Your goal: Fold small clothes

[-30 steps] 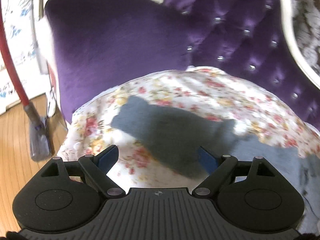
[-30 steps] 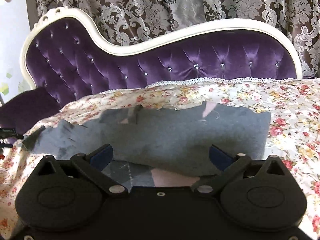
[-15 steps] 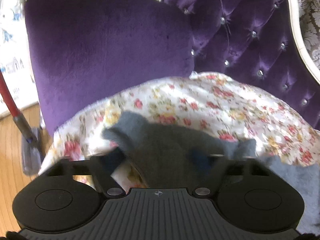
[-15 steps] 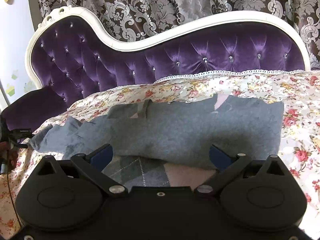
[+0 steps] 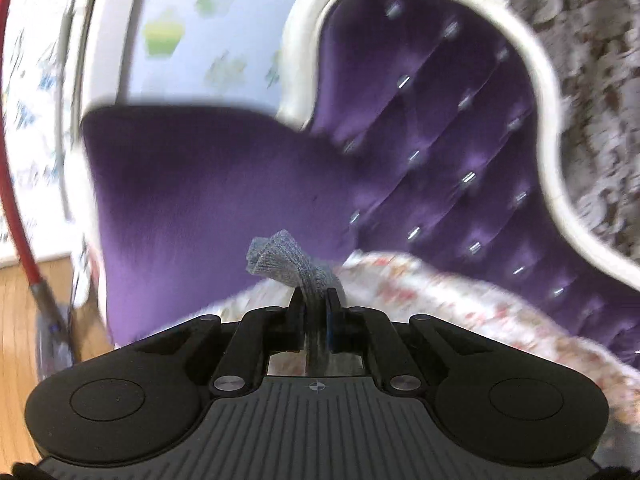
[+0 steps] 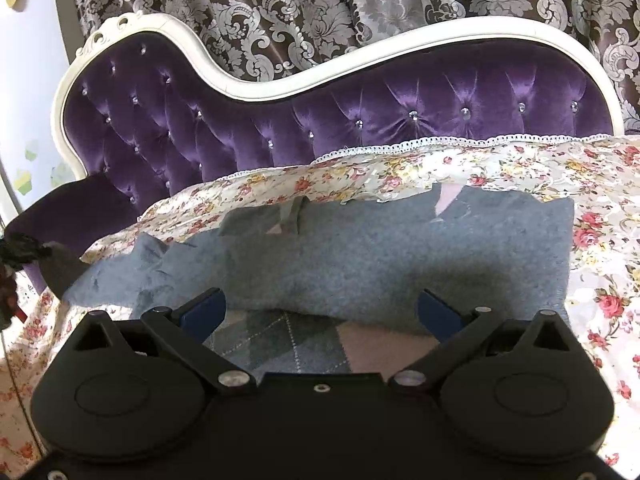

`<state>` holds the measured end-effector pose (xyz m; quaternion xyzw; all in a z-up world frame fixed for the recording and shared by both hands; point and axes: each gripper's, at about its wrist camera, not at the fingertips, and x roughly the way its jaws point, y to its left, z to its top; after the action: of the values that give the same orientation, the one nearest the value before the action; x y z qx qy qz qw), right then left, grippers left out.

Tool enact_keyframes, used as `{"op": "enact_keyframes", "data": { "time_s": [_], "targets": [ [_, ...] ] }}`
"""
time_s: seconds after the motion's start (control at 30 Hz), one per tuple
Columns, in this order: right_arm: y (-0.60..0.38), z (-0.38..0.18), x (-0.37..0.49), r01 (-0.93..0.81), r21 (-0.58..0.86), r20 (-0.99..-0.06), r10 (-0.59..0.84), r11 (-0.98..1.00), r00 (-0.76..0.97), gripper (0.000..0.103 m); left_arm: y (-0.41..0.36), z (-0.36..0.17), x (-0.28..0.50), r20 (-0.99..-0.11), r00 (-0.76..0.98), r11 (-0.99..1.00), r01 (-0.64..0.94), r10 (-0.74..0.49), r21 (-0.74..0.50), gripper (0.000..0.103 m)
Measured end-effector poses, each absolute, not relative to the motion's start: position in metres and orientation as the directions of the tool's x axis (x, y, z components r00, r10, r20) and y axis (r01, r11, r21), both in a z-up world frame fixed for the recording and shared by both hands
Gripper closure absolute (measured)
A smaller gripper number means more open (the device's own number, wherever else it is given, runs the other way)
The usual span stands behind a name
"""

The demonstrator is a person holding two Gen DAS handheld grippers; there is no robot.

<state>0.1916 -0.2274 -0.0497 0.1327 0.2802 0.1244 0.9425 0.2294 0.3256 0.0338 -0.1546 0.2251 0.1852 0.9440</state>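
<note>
A grey knit sweater (image 6: 380, 256) lies spread on the floral sheet (image 6: 600, 216) over the purple sofa. Its argyle front (image 6: 288, 340) shows at the near hem. My left gripper (image 5: 314, 300) is shut on the grey sleeve end (image 5: 288, 260), which bunches up between the fingers, lifted off the sheet. In the right wrist view the left gripper (image 6: 24, 248) shows at the far left edge, at the sleeve tip. My right gripper (image 6: 320, 308) is open and empty, hovering over the sweater's near hem.
The tufted purple sofa back (image 6: 360, 120) with white trim rises behind the sheet. The purple armrest (image 5: 192, 184) is at the left. A red-handled tool (image 5: 24, 240) stands on the wooden floor (image 5: 16, 360). Patterned curtains (image 6: 320, 8) hang behind.
My left gripper closed on the sleeve end and lifted it, tilting upward. The right gripper stayed open and edged slightly forward over the hem.
</note>
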Motion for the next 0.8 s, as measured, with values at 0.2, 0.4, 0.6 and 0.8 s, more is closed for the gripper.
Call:
{"op": "enact_keyframes", "data": {
  "time_s": [0.2,0.4,0.6,0.8],
  "targets": [
    [-0.233,-0.049,0.194,-0.120,0.310,-0.532,0.277,0.943,0.800,0.001,0.283,0.105,0.221,-0.377,0.905,0.934,-0.291,0.198,-0.208,0.095],
    [-0.239,-0.047,0.195,-0.086,0.298,-0.562,0.248,0.951,0.789,0.001,0.218,0.153,0.225,-0.299,0.953,0.966,-0.124,0.053,-0.225,0.095],
    [-0.247,-0.043,0.196,-0.060,0.302,-0.578,0.232,0.952,0.782,0.001,0.133,0.175,0.241,-0.246,0.958,0.964,0.081,-0.145,-0.254,0.095],
    [-0.264,-0.032,0.194,-0.005,0.313,-0.575,0.194,0.950,0.795,0.001,0.040,0.152,0.261,-0.259,0.907,0.916,0.244,-0.331,-0.318,0.095]
  ]
}}
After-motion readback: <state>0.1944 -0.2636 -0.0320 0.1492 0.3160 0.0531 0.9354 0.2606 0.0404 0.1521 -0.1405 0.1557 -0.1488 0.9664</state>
